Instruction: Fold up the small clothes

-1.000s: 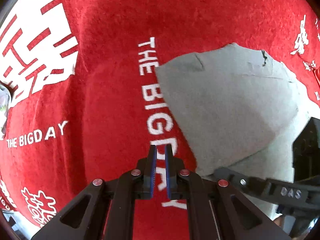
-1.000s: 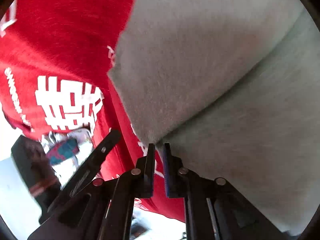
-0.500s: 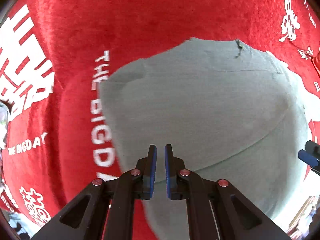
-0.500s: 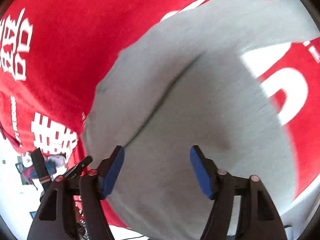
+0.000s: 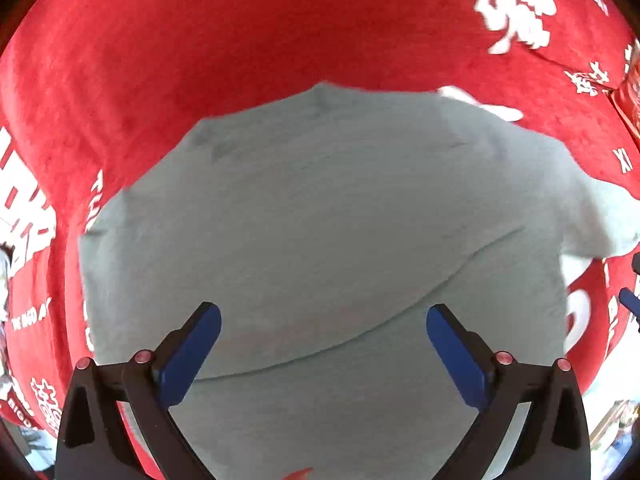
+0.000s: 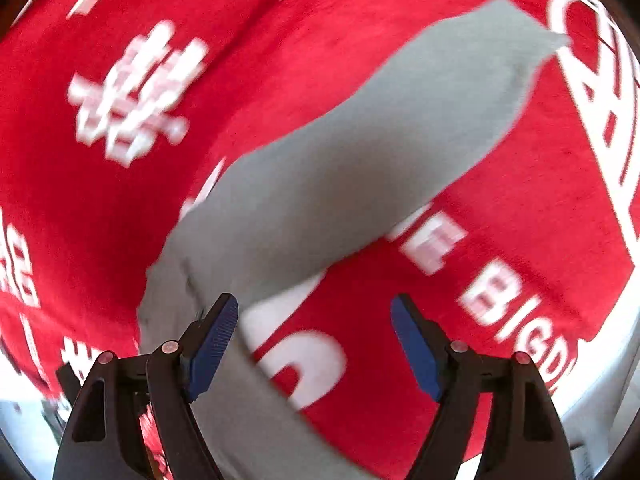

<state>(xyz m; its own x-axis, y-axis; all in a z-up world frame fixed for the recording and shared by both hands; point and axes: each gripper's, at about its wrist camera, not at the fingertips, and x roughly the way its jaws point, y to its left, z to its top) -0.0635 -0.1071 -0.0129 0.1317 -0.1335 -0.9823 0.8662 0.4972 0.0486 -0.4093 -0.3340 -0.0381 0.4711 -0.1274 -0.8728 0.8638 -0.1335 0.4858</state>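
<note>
A pale grey small garment (image 5: 320, 220) lies folded flat on the red cloth, with a curved fold edge running across its near part. My left gripper (image 5: 323, 350) is open and empty just above the garment's near half. In the right wrist view the same garment (image 6: 340, 168) shows as a long grey band running up to the right. My right gripper (image 6: 314, 340) is open and empty above the garment's near right edge and the red cloth.
A red cloth with white lettering and Chinese characters (image 5: 280, 20) covers the table, also in the right wrist view (image 6: 500, 208). Its white table edge (image 6: 600, 380) shows at lower right. The tip of my other gripper (image 5: 632, 300) shows at the right edge.
My left gripper opened and moved over the garment. My right gripper let go of the garment earlier and has swung right, now half over the red cloth. The garment lies released.
</note>
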